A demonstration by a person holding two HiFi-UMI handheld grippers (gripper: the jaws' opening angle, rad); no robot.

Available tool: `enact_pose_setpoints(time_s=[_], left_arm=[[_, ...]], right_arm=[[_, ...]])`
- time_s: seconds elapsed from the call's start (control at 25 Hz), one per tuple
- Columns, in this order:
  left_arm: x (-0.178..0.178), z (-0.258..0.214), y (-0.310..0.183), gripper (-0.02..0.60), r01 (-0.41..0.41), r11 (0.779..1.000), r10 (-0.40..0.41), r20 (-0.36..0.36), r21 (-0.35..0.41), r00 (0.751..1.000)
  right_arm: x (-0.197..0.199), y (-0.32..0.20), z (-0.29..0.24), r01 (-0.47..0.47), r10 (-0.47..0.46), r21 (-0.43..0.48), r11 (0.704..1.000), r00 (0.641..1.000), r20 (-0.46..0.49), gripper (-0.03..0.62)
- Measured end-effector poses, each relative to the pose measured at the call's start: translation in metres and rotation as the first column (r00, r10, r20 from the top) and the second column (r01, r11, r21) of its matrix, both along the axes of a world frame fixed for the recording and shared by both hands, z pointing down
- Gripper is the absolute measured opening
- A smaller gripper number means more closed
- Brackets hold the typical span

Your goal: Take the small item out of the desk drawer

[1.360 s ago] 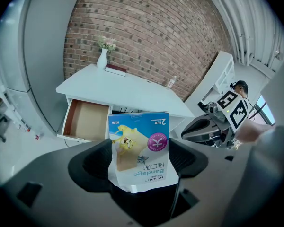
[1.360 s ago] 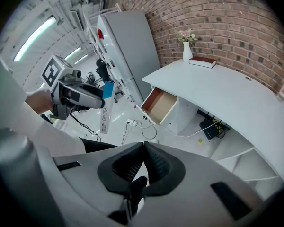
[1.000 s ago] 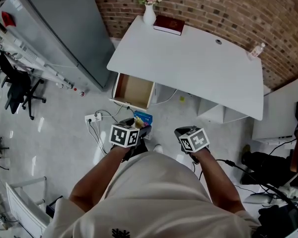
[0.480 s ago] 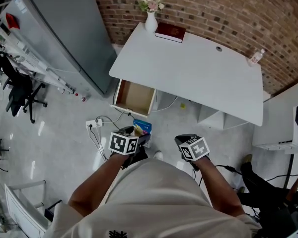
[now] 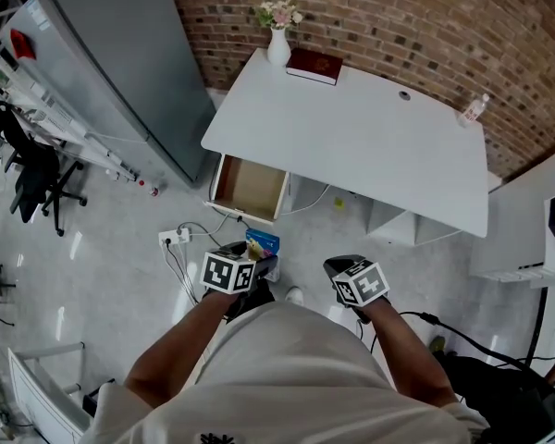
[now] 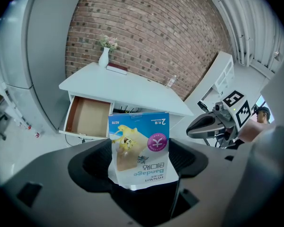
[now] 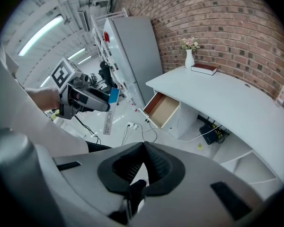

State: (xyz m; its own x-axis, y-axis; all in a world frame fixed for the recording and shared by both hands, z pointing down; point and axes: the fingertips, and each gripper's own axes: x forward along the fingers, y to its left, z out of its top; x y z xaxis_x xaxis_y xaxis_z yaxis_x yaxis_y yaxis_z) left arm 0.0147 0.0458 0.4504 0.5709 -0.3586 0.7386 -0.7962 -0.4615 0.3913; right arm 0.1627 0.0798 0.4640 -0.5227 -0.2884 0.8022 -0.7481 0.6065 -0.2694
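Left gripper (image 6: pixel 138 163): your fingers clamp the bandage packet (image 6: pixel 139 138) upright.
Right gripper (image 7: pixel 140 169): your fingers are closed on nothing.
Drawer (image 5: pixel 250 185): open under the tabletop's (image 5: pixel 370 146) left end; packet held clear, on its near side.

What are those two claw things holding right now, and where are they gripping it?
The left gripper pinches a blue bandage packet by one short end between its jaws; the rest sticks out ahead. The right gripper is shut on nothing.
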Motion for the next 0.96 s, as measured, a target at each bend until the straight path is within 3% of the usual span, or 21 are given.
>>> enact_pose_setpoints(time_s=[0.96], left_arm=[[0.016,0.011,-0.021,0.359,-0.036,0.999,0.036,0.009,-0.022,0.999]], right_arm=[[0.008,-0.016,0.002,-0.041,0.042,-0.018,0.999,0.997,0.058,0.031]])
